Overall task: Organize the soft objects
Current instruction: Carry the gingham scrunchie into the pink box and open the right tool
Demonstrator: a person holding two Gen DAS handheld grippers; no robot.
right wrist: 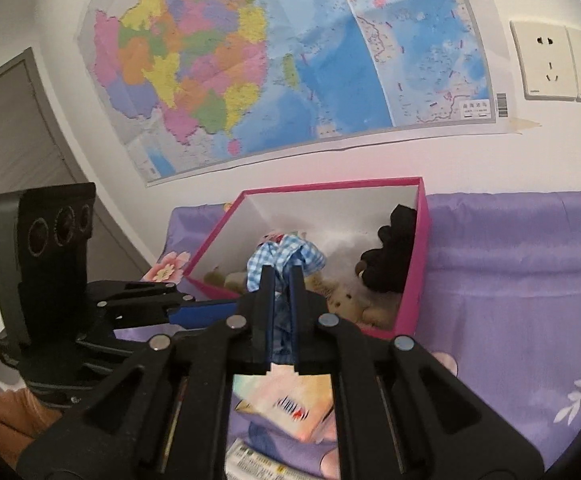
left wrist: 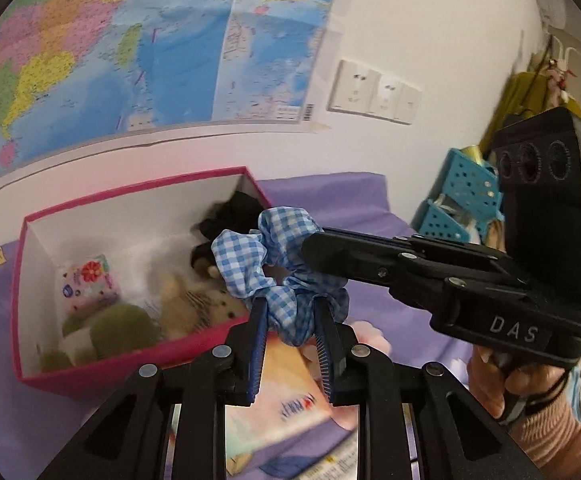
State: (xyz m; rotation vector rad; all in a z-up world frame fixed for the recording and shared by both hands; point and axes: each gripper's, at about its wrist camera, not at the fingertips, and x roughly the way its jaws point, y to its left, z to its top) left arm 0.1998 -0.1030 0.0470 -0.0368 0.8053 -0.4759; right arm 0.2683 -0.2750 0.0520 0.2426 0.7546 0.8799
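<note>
Several soft toys already lie in the pink box [left wrist: 138,352]; both grippers, left gripper [left wrist: 290,312] and right gripper [right wrist: 281,280], pinch the gingham scrunchie [left wrist: 250,256] beside it, tissue packs [left wrist: 290,396] remaining

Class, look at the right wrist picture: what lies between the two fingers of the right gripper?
In the right wrist view, the right gripper has the blue checked scrunchie pinched between its fingers, in front of the pink box.

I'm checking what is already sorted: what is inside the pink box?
Inside the pink box: a black plush, a beige plush, a green plush and a floral tissue pack. The gingham scrunchie hides part of them.
</note>
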